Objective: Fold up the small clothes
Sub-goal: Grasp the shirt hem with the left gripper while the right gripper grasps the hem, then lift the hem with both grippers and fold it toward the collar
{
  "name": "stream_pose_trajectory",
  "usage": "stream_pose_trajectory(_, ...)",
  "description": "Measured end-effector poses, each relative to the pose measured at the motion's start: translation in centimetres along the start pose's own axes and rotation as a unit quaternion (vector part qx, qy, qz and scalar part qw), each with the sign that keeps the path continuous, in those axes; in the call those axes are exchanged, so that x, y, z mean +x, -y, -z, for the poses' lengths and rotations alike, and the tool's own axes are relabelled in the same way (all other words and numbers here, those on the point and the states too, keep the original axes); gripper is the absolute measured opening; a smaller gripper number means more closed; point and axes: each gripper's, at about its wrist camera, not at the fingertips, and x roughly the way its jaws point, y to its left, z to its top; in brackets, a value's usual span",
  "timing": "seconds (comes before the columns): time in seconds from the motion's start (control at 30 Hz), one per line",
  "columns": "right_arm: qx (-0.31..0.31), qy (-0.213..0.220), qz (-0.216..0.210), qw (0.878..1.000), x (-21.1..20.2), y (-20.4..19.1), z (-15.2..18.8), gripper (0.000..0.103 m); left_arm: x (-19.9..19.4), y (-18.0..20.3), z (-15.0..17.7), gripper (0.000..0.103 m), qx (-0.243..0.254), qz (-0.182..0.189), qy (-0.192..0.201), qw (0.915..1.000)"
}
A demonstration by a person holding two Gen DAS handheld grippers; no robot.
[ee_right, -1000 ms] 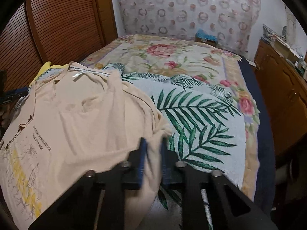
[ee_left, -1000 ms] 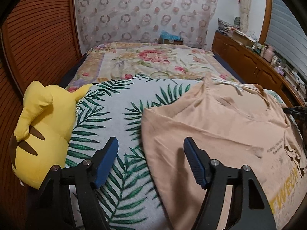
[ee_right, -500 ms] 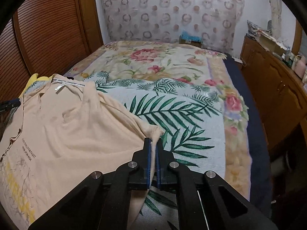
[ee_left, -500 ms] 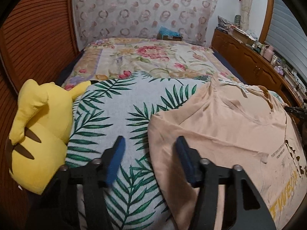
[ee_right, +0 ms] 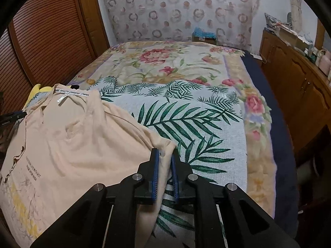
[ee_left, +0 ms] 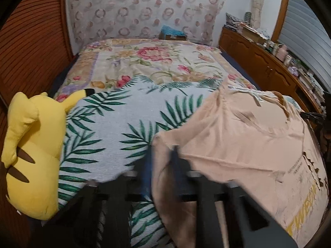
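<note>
A: Where's the shirt (ee_right: 78, 144)?

B: Spread on the leaf blanket (ee_right: 206, 128), collar toward twelve o'clock, print at the near end. No fold in it that I can see, so the folding looks barely begun.

A: And the right gripper (ee_right: 164, 165)?

B: Nearly closed, its blue pads pinching the shirt's corner at about four o'clock of the cloth.

A: The left gripper (ee_left: 162, 171)?

B: Blurred, but the fingers stand close together with the opposite corner of the shirt (ee_left: 238, 144) between them. It looks clamped.

A: Anything near?

B: A yellow plush toy (ee_left: 33, 144) at nine o'clock, beside the blanket. Every fold, I'd judge, is yet to do.
</note>
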Motion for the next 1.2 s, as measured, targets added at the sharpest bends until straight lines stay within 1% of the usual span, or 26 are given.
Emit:
stream_pose_trajectory(0.07, -0.002, -0.004, -0.003, 1.0, 0.0, -0.1, -0.1, 0.011, -0.5, 0.3, 0.0, 0.007, 0.0, 0.005, 0.004, 1.0)
stream_pose_trajectory(0.1, -0.004, -0.007, -0.009, 1.0, 0.0, -0.3, -0.1, 0.006, -0.9, 0.5, 0.1, 0.006, 0.001, 0.007, 0.008, 0.9999)
stream_pose_trajectory(0.17, -0.014, -0.003, -0.016, 1.0, -0.5, -1.0, 0.0, 0.005, -2.1, 1.3, 0.3, 0.006, 0.005, 0.012, 0.02, 0.9997)
stream_pose_trajectory(0.27, -0.023, 0.023, -0.04, 0.999, -2.5, -2.1, 0.2, 0.005, -4.5, 2.6, 0.7, 0.006, 0.018, 0.02, 0.042, 0.9987)
stream_pose_trajectory(0.33, -0.03, 0.041, -0.036, 0.998, -4.1, -2.8, 0.4, 0.005, -5.9, 3.4, 1.1, 0.006, 0.024, 0.031, 0.05, 0.998)
stream_pose_trajectory(0.47, -0.038, 0.078, -0.036, 0.996, -8.1, -3.9, 1.1, 0.005, -9.2, 4.9, 2.3, 0.006, 0.04, 0.04, 0.075, 0.9956)
stream_pose_trajectory(0.57, -0.038, 0.102, -0.035, 0.993, -11.4, -4.5, 2.2, 0.005, -11.6, 5.7, 3.6, 0.006, 0.049, 0.043, 0.094, 0.9934)
stream_pose_trajectory(0.67, -0.042, 0.113, -0.03, 0.992, -14.0, -5.3, 4.1, 0.005, -13.4, 6.2, 5.2, 0.006, 0.055, 0.043, 0.106, 0.9919)
stream_pose_trajectory(0.8, -0.043, 0.114, -0.021, 0.992, -16.7, -5.9, 7.5, 0.005, -16.0, 6.6, 7.5, 0.006, 0.051, 0.041, 0.12, 0.9906)
stream_pose_trajectory(0.93, -0.04, 0.119, -0.028, 0.992, -19.8, -6.6, 10.7, 0.005, -19.1, 6.5, 10.2, 0.006, 0.042, 0.041, 0.134, 0.9892)
stream_pose_trajectory(1.03, -0.04, 0.12, -0.033, 0.991, -21.6, -6.9, 12.8, 0.005, -20.6, 6.2, 11.8, 0.006, 0.047, 0.026, 0.138, 0.989)
stream_pose_trajectory(1.1, -0.036, 0.118, -0.037, 0.992, -22.6, -7.2, 14.5, 0.005, -21.5, 5.8, 12.9, 0.006, 0.043, 0.03, 0.135, 0.9895)
stream_pose_trajectory(1.17, -0.033, 0.112, -0.039, 0.992, -23.7, -7.3, 15.9, 0.005, -21.9, 5.7, 13.8, 0.006, 0.041, 0.025, 0.132, 0.9901)
stream_pose_trajectory(1.2, -0.029, 0.104, -0.04, 0.993, -24.2, -7.2, 16.0, 0.005, -22.3, 5.6, 14.3, 0.006, 0.041, 0.026, 0.131, 0.9901)
